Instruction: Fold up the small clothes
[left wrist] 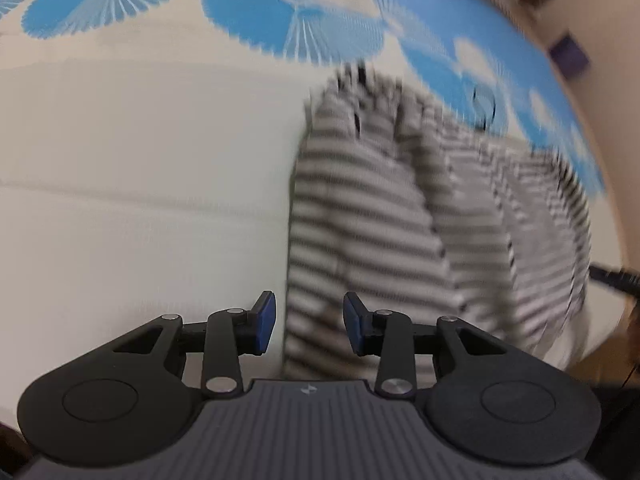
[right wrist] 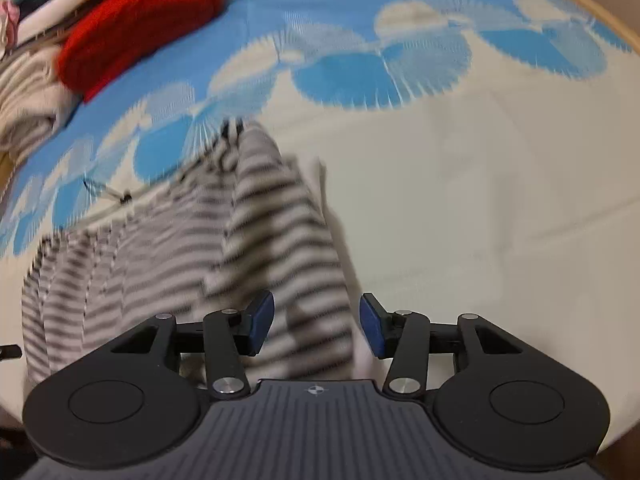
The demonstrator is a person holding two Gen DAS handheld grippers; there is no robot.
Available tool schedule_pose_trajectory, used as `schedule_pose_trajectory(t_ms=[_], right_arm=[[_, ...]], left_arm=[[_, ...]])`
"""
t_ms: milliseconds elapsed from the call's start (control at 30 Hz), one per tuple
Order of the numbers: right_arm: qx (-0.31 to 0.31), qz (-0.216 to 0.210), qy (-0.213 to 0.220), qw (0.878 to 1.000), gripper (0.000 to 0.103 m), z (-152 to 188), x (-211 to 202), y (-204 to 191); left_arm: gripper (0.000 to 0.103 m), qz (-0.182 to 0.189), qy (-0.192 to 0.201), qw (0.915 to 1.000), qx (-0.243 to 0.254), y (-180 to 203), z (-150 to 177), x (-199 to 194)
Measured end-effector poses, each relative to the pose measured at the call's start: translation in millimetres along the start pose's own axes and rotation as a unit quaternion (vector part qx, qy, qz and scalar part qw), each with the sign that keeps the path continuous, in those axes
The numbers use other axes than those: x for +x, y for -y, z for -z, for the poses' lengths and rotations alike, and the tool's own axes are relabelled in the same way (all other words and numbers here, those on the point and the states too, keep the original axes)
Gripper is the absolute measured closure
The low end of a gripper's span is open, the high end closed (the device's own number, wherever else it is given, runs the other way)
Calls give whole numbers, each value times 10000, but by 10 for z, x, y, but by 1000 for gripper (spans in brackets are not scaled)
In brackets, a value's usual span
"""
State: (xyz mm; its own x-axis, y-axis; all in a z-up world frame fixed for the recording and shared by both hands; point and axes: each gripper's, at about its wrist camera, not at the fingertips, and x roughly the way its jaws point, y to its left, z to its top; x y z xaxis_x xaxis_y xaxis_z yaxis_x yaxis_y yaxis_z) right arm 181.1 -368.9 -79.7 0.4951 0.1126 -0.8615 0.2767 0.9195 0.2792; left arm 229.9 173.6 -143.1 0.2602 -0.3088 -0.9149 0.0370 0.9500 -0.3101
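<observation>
Soft striped garment (left wrist: 360, 220), seemingly folded lengthwise; both hand-held grippers (left wrist: 310, 322) (right wrist: 317, 324) part-open, gripping nothing.

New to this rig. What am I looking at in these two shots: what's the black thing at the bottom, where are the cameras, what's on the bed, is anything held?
No robot here: a person carries a handheld two-finger tool in each hand, and each tool has a fisheye camera looking forward along its fingers. The black linkage with blue pads at the bottom of each picture is that tool itself: the left tool in one view, the right tool in the other. Both point down at a striped garment, grey and white, lying on a bedsheet that is cream with a blue pattern. A red cloth item sits on a pile of other clothes at the far edge. Both tools are open and hold nothing; the garment lies under them. The blur comes from motion.
</observation>
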Motion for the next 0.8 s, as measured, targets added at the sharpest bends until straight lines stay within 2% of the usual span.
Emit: schedule_pose_trajectory(t_ms=[133, 267, 300, 333, 367, 400, 467, 600, 633, 667, 733, 800], right_arm=[[-407, 191, -481, 9978, 52, 206, 68, -37], [-900, 411, -657, 9929, 55, 314, 139, -173], [-950, 410, -658, 9925, 70, 315, 136, -188], [-941, 341, -636, 9929, 84, 306, 120, -185], [-852, 284, -577, 9943, 92, 287, 88, -169], [-754, 211, -519, 9956, 94, 268, 48, -140], [-610, -22, -308, 9977, 96, 229, -90, -103], [-123, -358, 222, 9990, 98, 161, -448, 46], [-15, -379, 236, 9990, 98, 165, -496, 99], [-32, -314, 169, 9994, 99, 185, -504, 136], [-248, 154, -320, 9991, 101, 271, -348, 165], [-503, 448, -1011, 9926, 101, 393, -101, 143]], left_arm=[[62, -143, -379, 9987, 314, 66, 148, 159], [62, -328, -642, 9945, 754, 177, 234, 293], [64, -309, -649, 9936, 870, 206, 251, 301], [78, -295, -624, 9927, 994, 228, 265, 299], [91, -286, -560, 9917, 1123, 247, 283, 282], [102, -262, -495, 9907, 1236, 261, 299, 249], [102, -176, -220, 9910, 1311, 235, 301, 100], [102, 13, 520, 9970, 572, -34, 249, -296], [103, -123, 459, 9973, 567, -80, 276, -300], [103, -307, 229, 9977, 556, -102, 307, -227], [102, -638, -459, 9950, 621, -128, 399, 1], [102, -821, -810, 9891, 920, -33, 452, 133]])
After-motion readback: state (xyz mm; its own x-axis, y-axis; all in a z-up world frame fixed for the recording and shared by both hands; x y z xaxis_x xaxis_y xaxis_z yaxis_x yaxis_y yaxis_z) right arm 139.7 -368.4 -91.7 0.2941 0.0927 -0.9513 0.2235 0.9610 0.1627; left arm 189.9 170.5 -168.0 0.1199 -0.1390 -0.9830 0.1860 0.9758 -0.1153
